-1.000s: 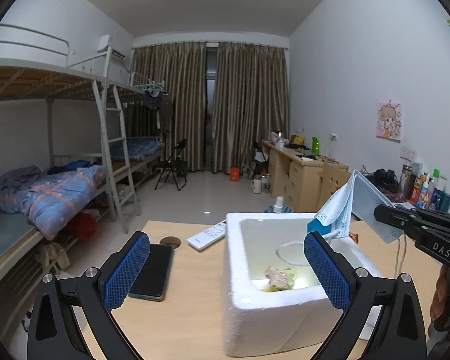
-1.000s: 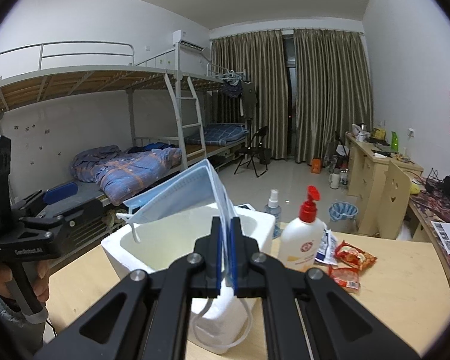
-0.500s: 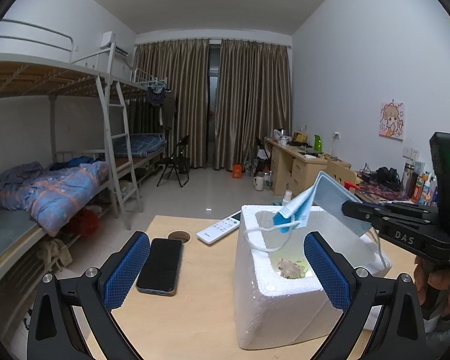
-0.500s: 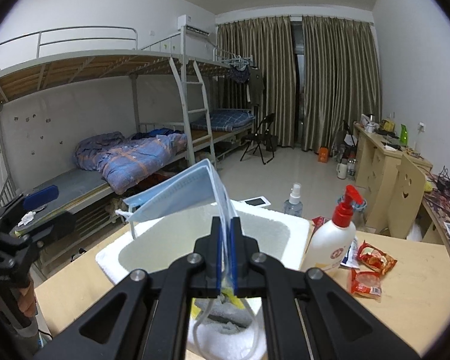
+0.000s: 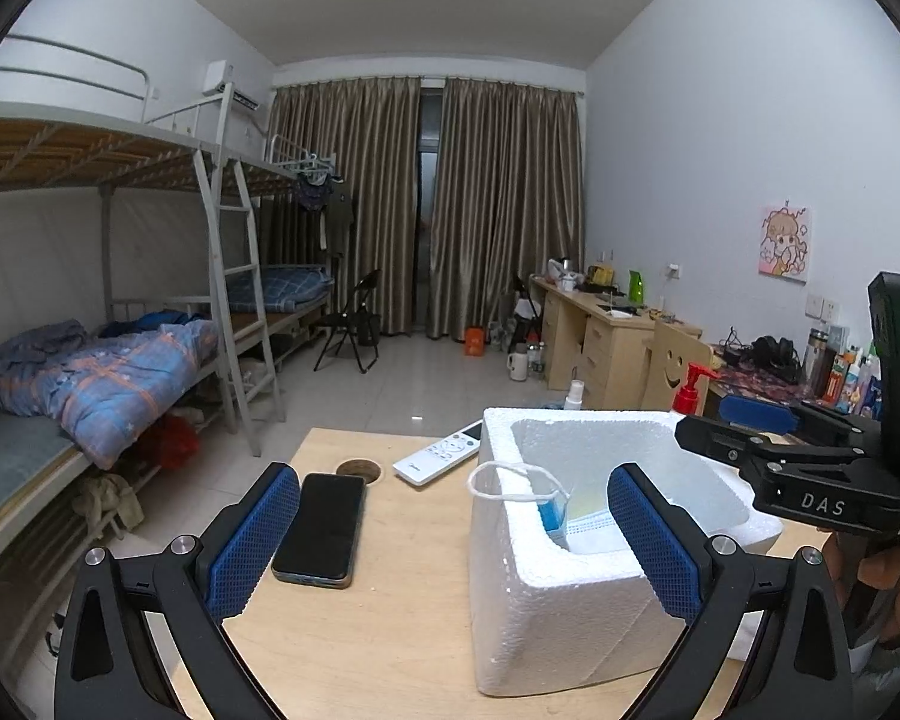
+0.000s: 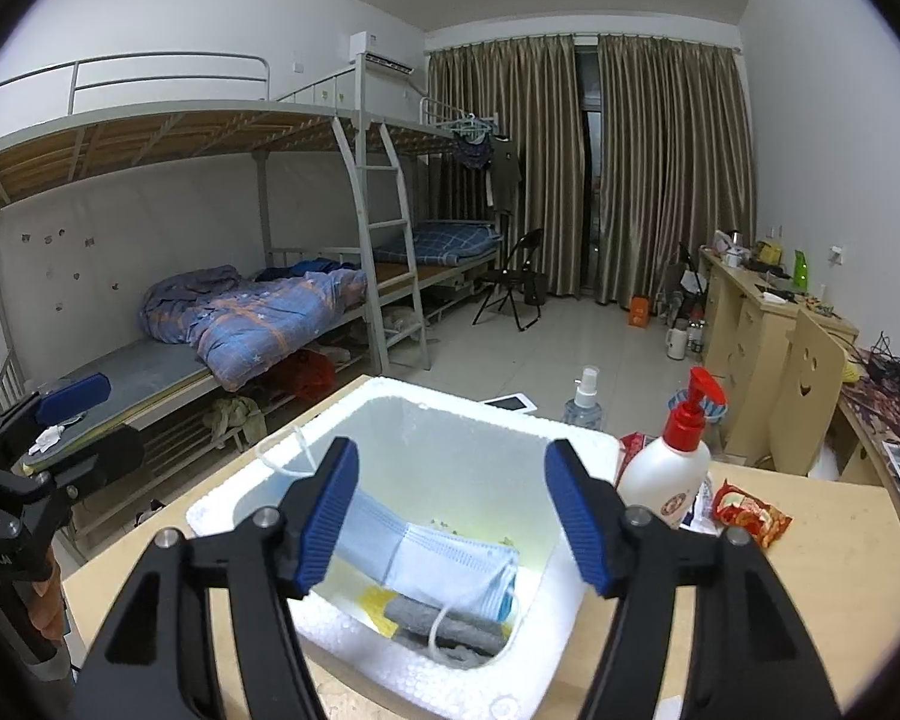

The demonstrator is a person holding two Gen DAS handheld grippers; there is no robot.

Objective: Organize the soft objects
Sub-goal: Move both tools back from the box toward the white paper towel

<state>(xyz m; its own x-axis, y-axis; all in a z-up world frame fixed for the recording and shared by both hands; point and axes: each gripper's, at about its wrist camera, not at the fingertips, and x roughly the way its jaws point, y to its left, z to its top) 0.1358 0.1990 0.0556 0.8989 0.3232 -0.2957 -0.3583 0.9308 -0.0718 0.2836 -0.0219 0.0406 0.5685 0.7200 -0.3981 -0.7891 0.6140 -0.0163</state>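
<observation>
A white foam box (image 5: 540,600) stands on the wooden table (image 5: 378,630); it also shows in the right wrist view (image 6: 468,414). A light blue face mask (image 6: 438,567) lies inside it on grey and yellow soft items (image 6: 444,630), one ear loop hanging over the rim (image 5: 498,480). My right gripper (image 6: 450,516) is open and empty just above the box opening. My left gripper (image 5: 450,534) is open and empty, low over the table in front of the box.
A black phone (image 5: 324,528), a white remote (image 5: 438,459) and a round cable hole (image 5: 358,469) lie left of the box. A pump bottle (image 6: 669,468), a spray bottle (image 6: 583,402) and red snack packets (image 6: 750,516) stand right of it. Bunk beds are on the left.
My right gripper opened and let go of the mask, which dropped into the foam box. The box appears lower and nearer in the right view.
</observation>
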